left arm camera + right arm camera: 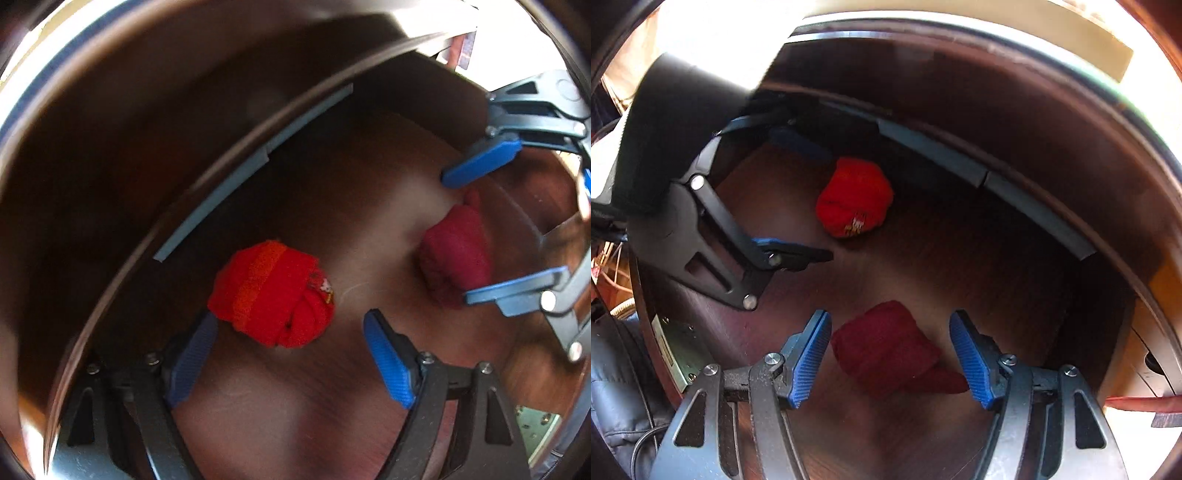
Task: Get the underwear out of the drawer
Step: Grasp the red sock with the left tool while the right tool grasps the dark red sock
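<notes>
Both grippers point down into an open dark-wood drawer [325, 413] [960, 251]. A bright red rolled underwear [273, 295] [853, 195] lies on the drawer floor. My left gripper [290, 315] [829, 205] stands open around it, its left pad close to the roll and its right pad well clear. A dark red folded underwear [886, 350] [458, 251] lies nearer the front. My right gripper [888, 314] [455, 238] straddles it with open jaws and a gap on each side.
A grey strip [221, 177] [1027, 195] runs along the drawer's far wall. A metal lock plate [676, 350] [535, 424] sits on the front panel. A person's black sleeve [676, 122] comes in from the upper left, with a dark padded garment [617, 387] below it.
</notes>
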